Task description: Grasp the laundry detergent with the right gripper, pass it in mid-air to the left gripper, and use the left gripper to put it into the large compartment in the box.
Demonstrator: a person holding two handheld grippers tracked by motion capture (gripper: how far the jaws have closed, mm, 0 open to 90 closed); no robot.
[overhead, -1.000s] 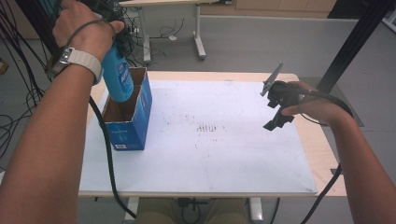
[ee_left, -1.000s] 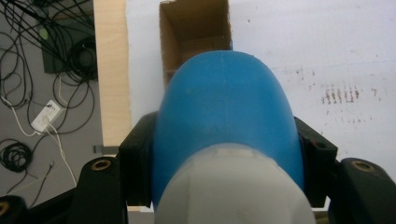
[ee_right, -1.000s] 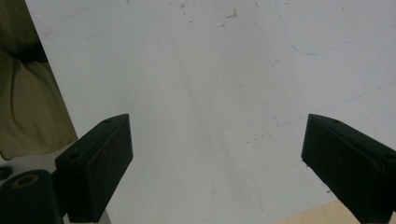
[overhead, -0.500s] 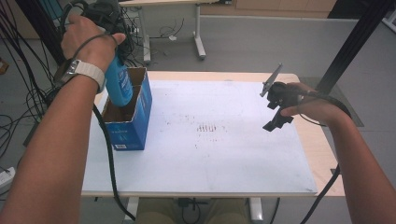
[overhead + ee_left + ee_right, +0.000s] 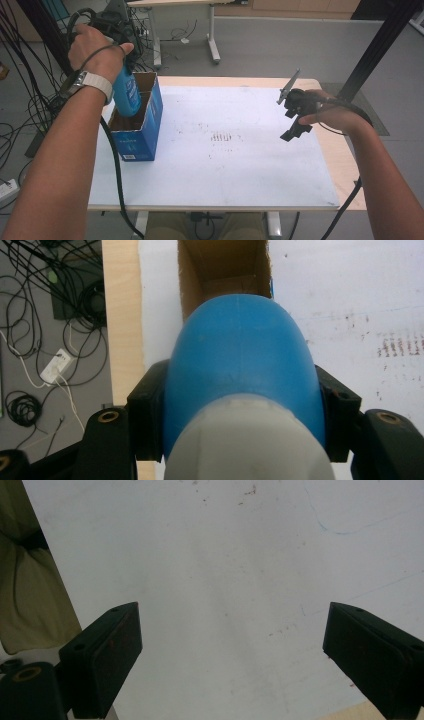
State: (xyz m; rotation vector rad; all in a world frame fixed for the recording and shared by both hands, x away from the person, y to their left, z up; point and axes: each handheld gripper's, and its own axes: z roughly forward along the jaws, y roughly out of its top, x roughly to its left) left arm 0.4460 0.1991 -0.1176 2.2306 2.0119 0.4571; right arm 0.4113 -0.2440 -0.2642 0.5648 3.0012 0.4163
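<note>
One blue bottle [image 5: 127,95], clamped in the left gripper [image 5: 240,405], hangs partway into the box [image 5: 147,132] below; release remains. The right gripper [image 5: 232,655] gapes empty.

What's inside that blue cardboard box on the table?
The blue bottle, clamped in the left gripper, is partly lowered into the blue box. Around it, bare brown cardboard walls show. The box floor and the bottle's lower end are covered, so I cannot tell what else is inside.

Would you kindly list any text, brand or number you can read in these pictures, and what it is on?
None can be read.
Blue bottle: white label print, too blurred.
Blue box: white marks on its front, too small.
White table top: scuffs and smudges, no writing.
</note>
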